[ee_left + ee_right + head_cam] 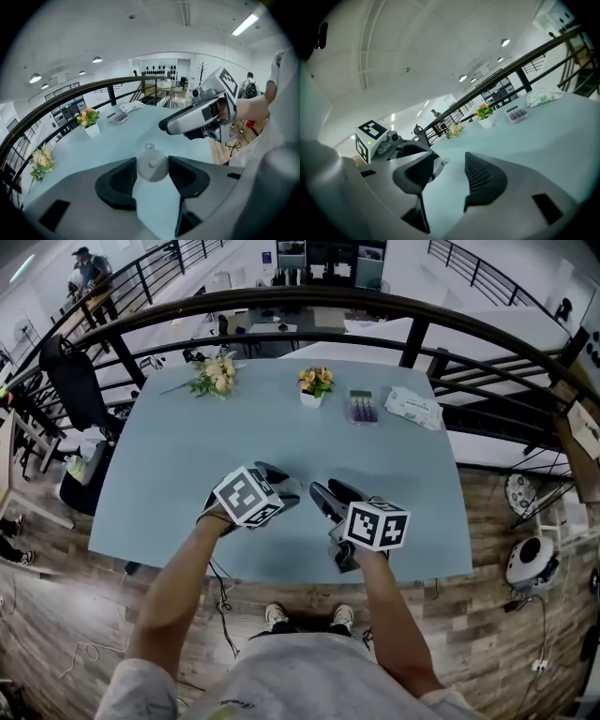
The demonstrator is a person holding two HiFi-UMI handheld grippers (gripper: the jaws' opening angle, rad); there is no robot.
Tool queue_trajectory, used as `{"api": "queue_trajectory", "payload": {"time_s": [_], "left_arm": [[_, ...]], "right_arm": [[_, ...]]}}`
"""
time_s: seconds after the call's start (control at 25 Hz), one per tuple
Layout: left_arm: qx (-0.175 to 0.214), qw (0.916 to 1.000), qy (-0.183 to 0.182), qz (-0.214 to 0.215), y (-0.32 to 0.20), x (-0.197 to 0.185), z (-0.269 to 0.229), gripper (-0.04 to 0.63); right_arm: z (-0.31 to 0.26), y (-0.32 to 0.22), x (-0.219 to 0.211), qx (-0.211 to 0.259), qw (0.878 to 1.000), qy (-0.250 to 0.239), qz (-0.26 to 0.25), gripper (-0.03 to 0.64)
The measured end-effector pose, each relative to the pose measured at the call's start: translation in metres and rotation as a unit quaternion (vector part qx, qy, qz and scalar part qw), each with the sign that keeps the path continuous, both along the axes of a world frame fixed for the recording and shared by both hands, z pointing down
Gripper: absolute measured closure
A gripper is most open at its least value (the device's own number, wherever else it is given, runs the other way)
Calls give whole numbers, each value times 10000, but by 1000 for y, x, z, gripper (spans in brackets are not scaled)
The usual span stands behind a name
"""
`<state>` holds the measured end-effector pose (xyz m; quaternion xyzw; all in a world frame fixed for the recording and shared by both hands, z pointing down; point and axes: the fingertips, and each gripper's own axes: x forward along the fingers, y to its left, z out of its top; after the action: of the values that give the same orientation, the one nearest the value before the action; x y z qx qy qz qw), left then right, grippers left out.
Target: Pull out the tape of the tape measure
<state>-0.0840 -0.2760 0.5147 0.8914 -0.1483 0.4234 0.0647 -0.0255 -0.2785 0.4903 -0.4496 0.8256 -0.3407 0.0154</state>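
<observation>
Where the table [178,474] begins on our left: a loose bouquet [217,374] of pale flowers lies flat near the far edge.
Left gripper [152,161]: we hold it over the near half of the table, pointing forward and down. Its jaws stand fairly wide and are closed on the tape measure, with a pad against each side of the case.
Tape measure [150,171]: small, round and white, clamped between those two pads. Its looped end tab [149,146] sits tight against the far side of the case. In the head view the gripper hides it from us.
Potted flowers [315,385]: orange and yellow blooms stand upright in a small white pot at the far middle.
Right gripper [449,165]: we hold it just beside the left one, tips near each other but apart. Its jaws are spread and grip nothing; we see only table top between them.
Purple tray [362,407]: a small clear box of purple pieces, just right of the pot.
Wipes pack [412,407]: a soft white packet lying flat, farthest right in the row.
</observation>
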Motion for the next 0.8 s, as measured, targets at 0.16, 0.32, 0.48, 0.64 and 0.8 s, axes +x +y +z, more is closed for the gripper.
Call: {"api": "queue_trajectory", "payload": {"time_s": [0.16,0.32,0.48,0.64,0.8], "left_arm": [[78,9999,64,20,3,14,-14,382],[138,9999,85,43,7,22,-27,382],[195,9997,64,89,11,32,-33,382],[244,9996,44,161,15,46,-36,382],[244,9995,37,174,18,53,-37,382]], "right_arm": [[-5,-2,5,-147,9963,-842,33,408],[-12,-3,7,-292,9886,-1479,57,436],[-15,-4,10,-415,9781,-2037,57,454],[-16,-4,17,-511,9671,-2492,68,483],[-17,-4,21,-573,9571,-2838,82,526]]}}
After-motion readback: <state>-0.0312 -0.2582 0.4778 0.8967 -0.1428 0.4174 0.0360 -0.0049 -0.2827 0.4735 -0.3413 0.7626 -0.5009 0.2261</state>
